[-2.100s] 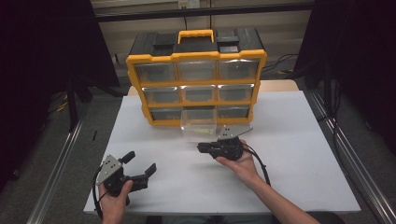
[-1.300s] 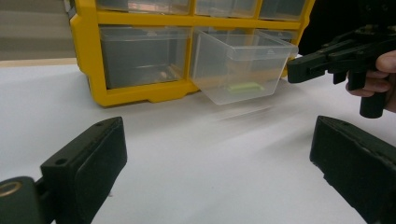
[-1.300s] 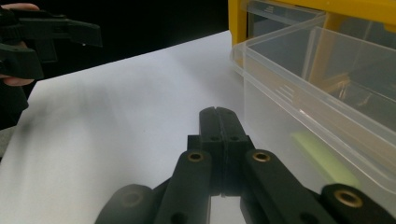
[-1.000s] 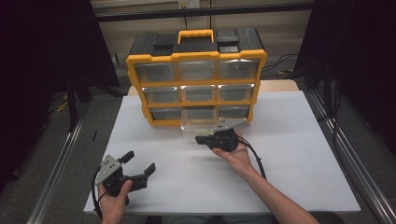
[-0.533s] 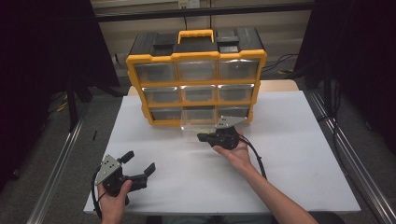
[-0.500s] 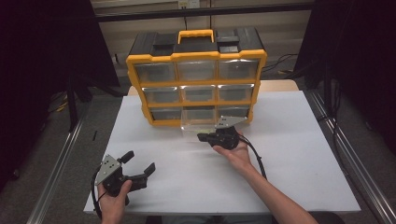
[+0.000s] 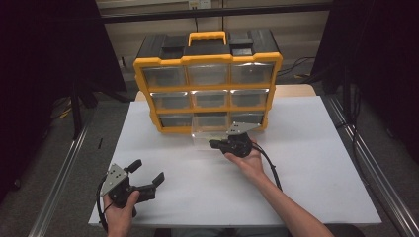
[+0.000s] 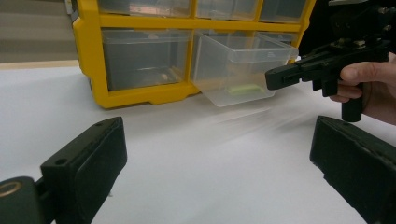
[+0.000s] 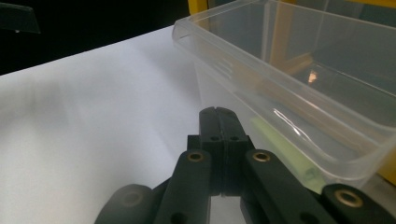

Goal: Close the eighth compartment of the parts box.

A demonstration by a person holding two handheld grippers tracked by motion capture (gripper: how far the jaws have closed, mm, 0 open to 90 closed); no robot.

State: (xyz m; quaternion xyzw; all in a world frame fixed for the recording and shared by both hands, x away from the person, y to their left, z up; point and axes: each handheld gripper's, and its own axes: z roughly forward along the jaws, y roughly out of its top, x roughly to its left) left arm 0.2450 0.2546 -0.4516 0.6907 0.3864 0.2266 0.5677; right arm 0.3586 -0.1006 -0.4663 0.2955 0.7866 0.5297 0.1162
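One claw beside drawer

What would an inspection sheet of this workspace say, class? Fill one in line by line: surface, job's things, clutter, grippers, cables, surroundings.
Surface: white table, bare apart from the items below.
Job's things: yellow drawer cabinet at the far edge; its clear drawer, bottom row middle, is pulled out, with a pale green stick lying inside.
Clutter: nothing seen.
Grippers: right gripper shut, empty, tip at the drawer's front; left gripper open, empty, near the table's near left corner.
Cables: black cable trails from the right gripper along the forearm.
Surroundings: dark curtains at both sides, metal rails beside the table, grey floor.
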